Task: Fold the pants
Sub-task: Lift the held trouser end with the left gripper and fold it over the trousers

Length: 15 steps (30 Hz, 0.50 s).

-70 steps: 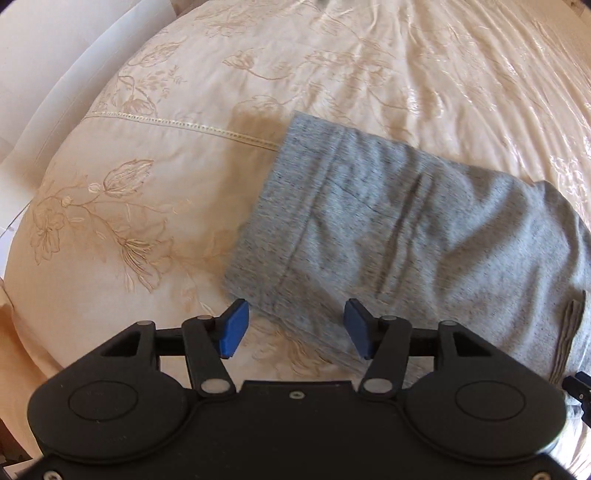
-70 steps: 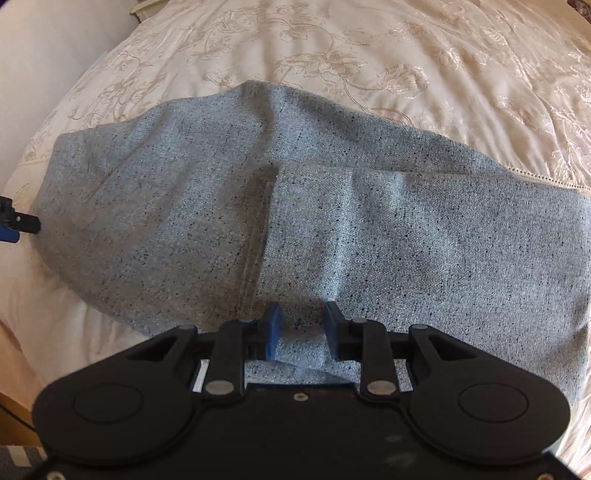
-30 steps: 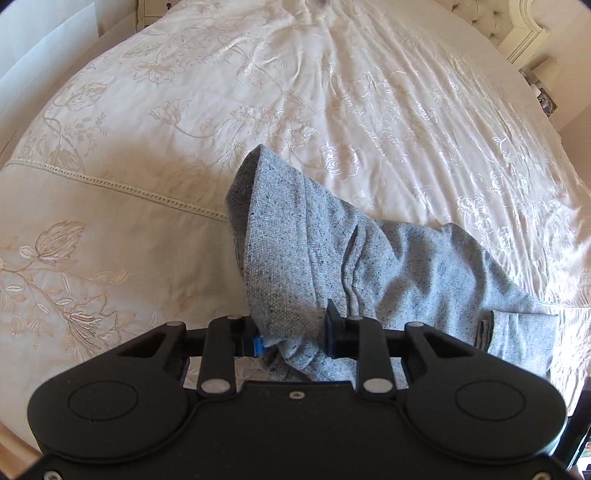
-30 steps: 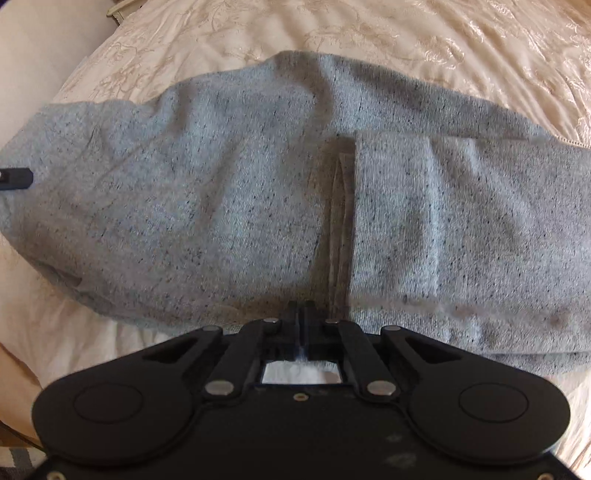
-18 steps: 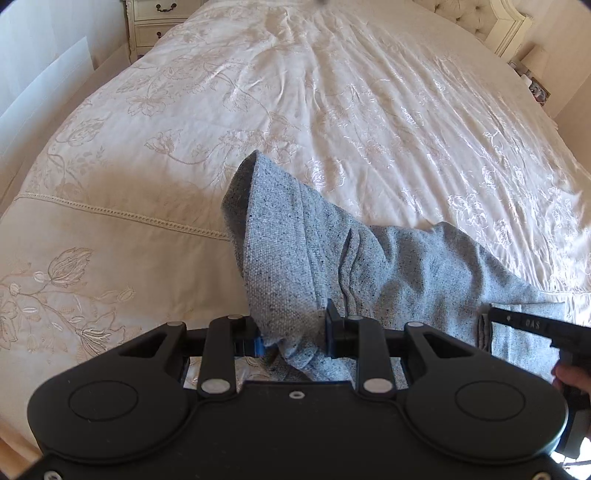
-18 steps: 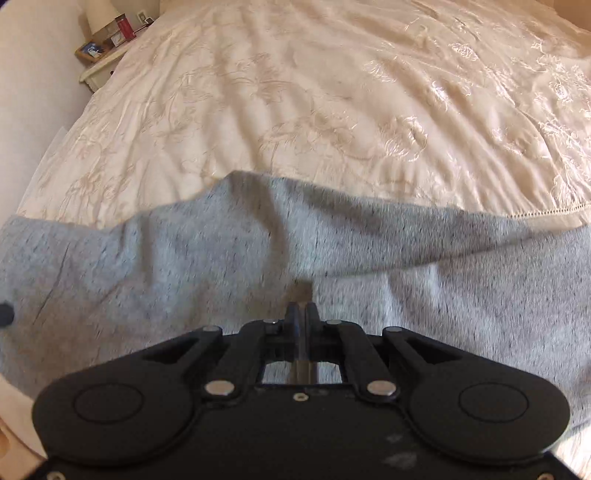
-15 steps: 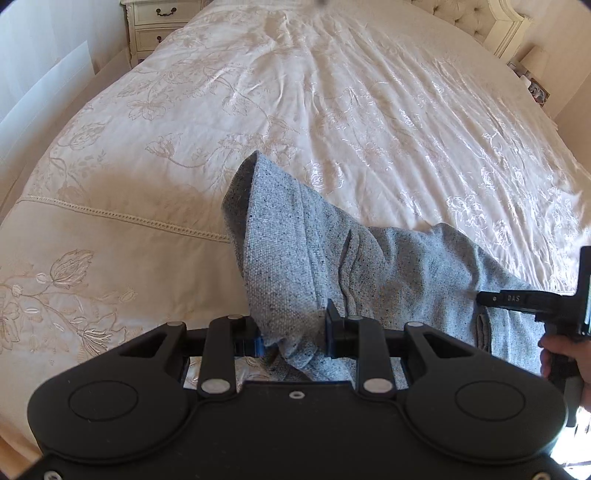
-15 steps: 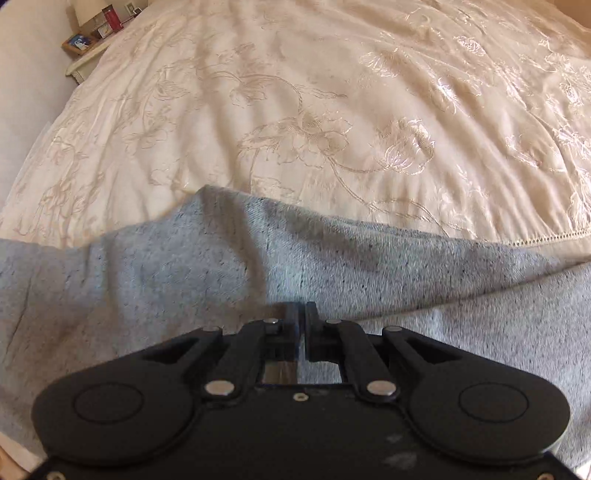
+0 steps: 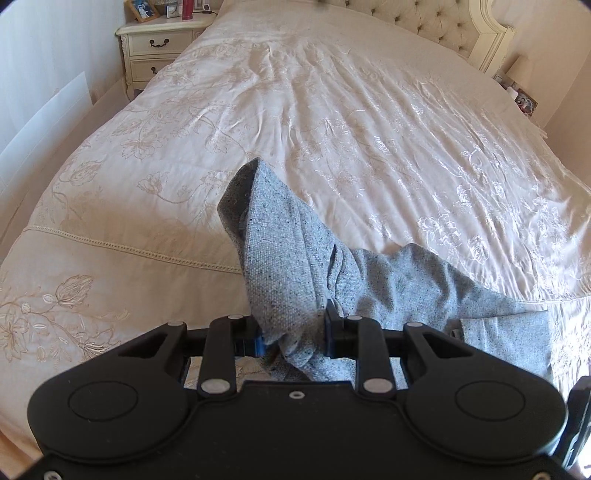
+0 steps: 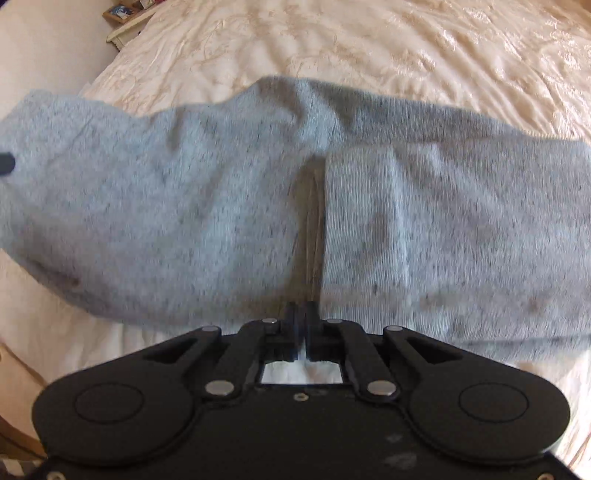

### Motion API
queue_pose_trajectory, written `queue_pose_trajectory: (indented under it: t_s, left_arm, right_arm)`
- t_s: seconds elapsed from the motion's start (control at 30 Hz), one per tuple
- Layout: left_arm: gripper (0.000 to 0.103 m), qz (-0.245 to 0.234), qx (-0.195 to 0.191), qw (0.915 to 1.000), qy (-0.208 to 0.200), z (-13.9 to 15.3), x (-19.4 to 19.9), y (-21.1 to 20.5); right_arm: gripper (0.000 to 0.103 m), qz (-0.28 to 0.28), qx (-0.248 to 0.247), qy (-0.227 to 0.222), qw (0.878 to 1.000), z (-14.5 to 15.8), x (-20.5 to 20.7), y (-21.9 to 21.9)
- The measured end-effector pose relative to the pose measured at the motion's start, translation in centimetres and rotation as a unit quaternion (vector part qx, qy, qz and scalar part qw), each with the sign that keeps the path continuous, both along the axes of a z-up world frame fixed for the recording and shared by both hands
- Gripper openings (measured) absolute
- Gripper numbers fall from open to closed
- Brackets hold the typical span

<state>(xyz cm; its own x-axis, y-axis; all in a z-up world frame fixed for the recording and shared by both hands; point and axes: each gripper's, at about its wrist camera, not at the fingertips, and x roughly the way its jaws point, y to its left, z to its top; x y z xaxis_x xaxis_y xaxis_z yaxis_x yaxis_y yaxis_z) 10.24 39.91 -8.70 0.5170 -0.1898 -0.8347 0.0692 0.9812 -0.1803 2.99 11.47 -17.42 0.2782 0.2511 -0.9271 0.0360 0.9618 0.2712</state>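
- Where the left wrist view begins, the left gripper (image 9: pixel 293 334) pinches a thick bunch of the grey pants (image 9: pixel 284 266) between its blue-padded fingers, the cloth filling the gap.
- From that grip the fabric rises in a raised fold toward the middle of the bed (image 9: pixel 332 122), then slopes down to the right, where the rest lies flat on the cover.
- At the lower right edge of that view a dark part of the other tool just shows.
- In the right wrist view, which is blurred, the right gripper (image 10: pixel 303 326) has its fingers pressed together at the near edge of the pants (image 10: pixel 184 206); a thin layer of fabric seems caught between them, though the blur leaves that unsure.
- Ahead of it the pants spread wide across the view, with a folded hem edge running up the centre.
- Beyond the pants, the cream embroidered bedcover stretches away, wrinkled and shiny.
- Farthest off stand a tufted headboard (image 9: pixel 424 22) and, at the left, a cream nightstand (image 9: pixel 155 48) carrying small items.
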Motion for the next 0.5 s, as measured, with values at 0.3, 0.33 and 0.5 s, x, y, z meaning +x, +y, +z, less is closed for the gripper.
queue_pose_trajectory:
  t_s: [0.3, 0.33, 0.5]
  left_arm:
    - [0.033, -0.018, 0.048, 0.9971, -0.056, 5.4, -2.3, -7.9]
    - [0.033, -0.02, 0.048, 0.9967, -0.061, 6.2, -2.7, -9.1]
    - [0.017, -0.055, 0.045, 0.9931, -0.093, 8.9, -4.6, -17.5]
  right_arm:
    - [0.009, -0.004, 0.087, -0.068, 0.994, 3.0, -0.1, -3.7]
    - [0.009, -0.002, 0.094, -0.077, 0.993, 3.5, 0.0, -4.5]
    - [0.01, -0.01, 0.115, -0.099, 0.988, 4.4, 0.7, -10.6]
